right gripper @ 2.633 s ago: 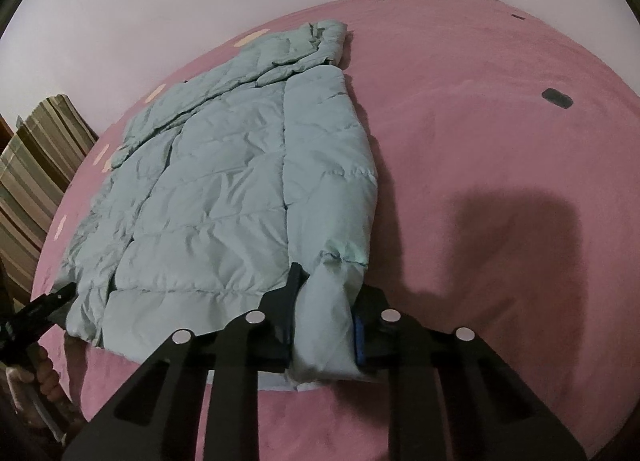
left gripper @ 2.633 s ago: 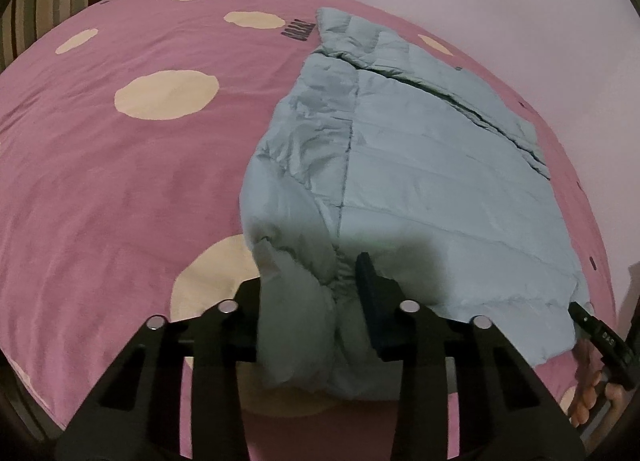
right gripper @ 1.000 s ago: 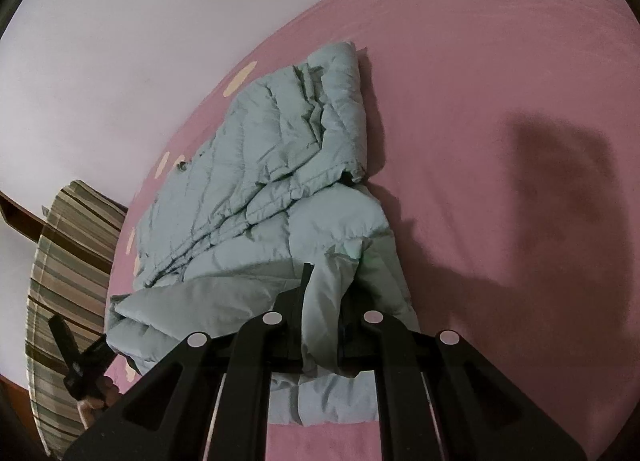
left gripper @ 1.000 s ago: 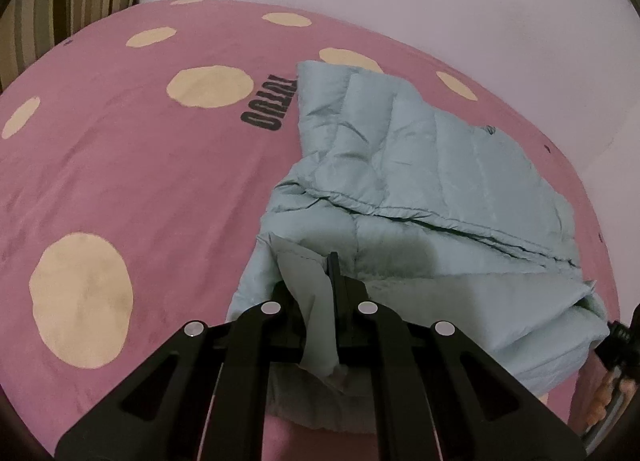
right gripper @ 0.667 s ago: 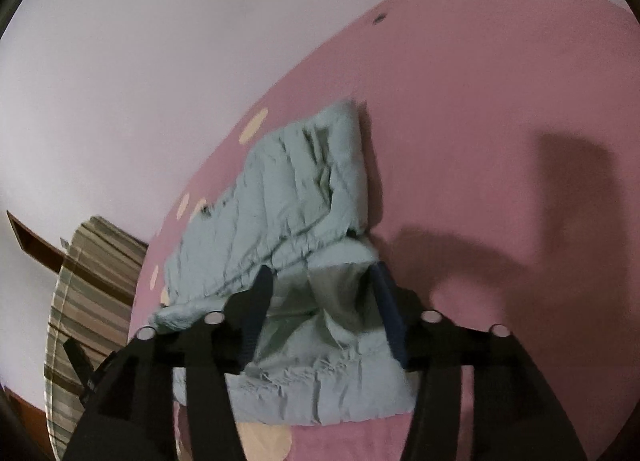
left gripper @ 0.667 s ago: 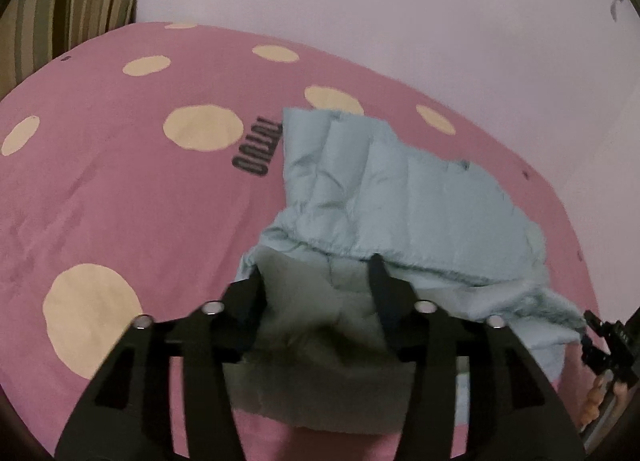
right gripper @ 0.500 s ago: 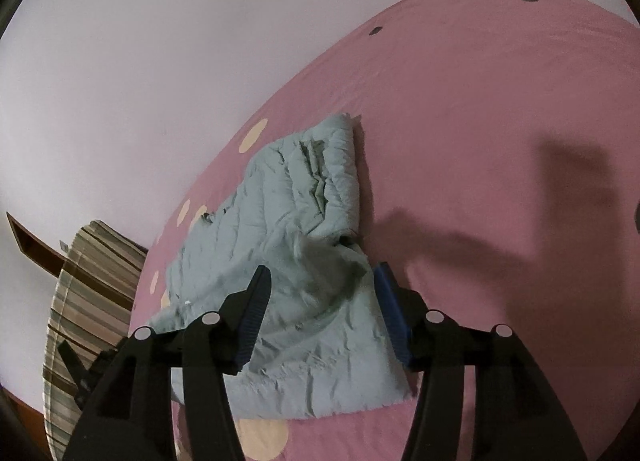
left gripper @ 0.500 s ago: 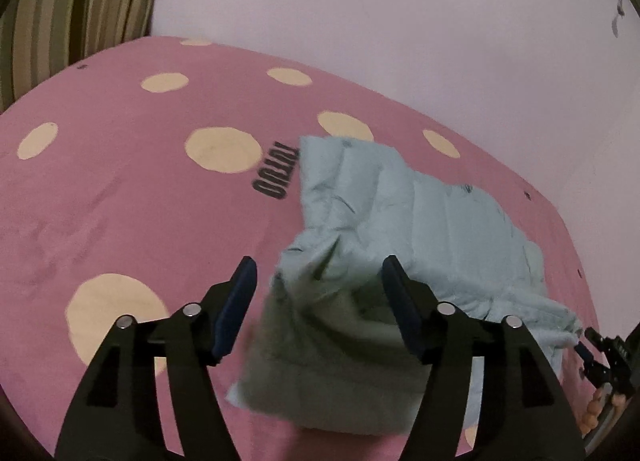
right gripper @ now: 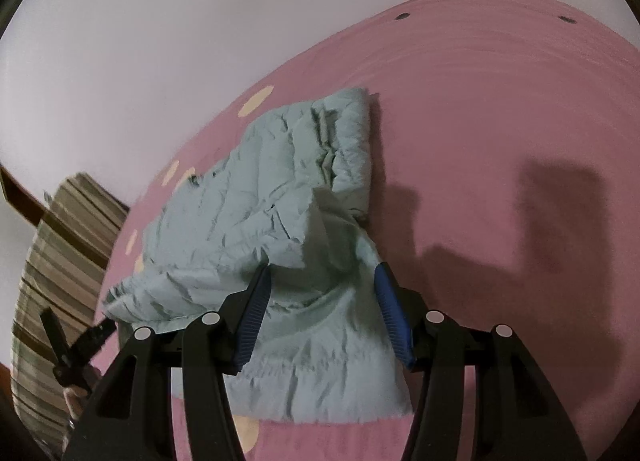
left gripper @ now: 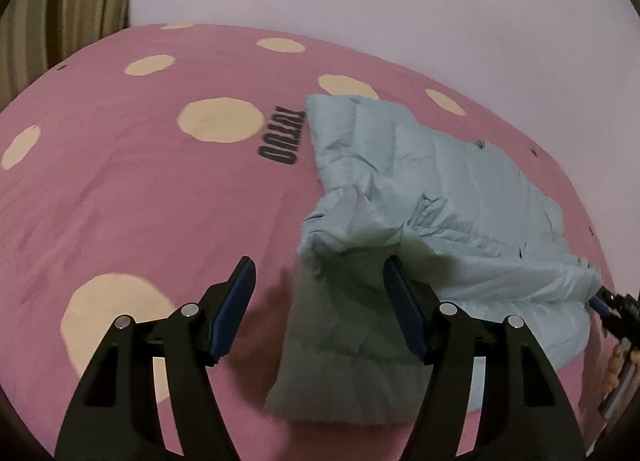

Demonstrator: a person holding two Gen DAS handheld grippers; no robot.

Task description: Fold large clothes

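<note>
Lying folded on the pink spotted bedspread (left gripper: pixel 140 189), a pale green puffer jacket (left gripper: pixel 460 197), left gripper (left gripper: pixel 320 289) spread wide above its near edge toward seven o'clock, right gripper (right gripper: pixel 322 289) likewise gaping empty over the five o'clock corner, striped curtain (right gripper: pixel 52 261) beyond.

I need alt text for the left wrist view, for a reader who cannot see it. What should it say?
A pale blue puffer jacket lies folded over itself on a pink bedspread with cream dots. The open left tongs hover over its near corner, gripping nothing. The right tongs show at the right edge, by the jacket's far corner.
</note>
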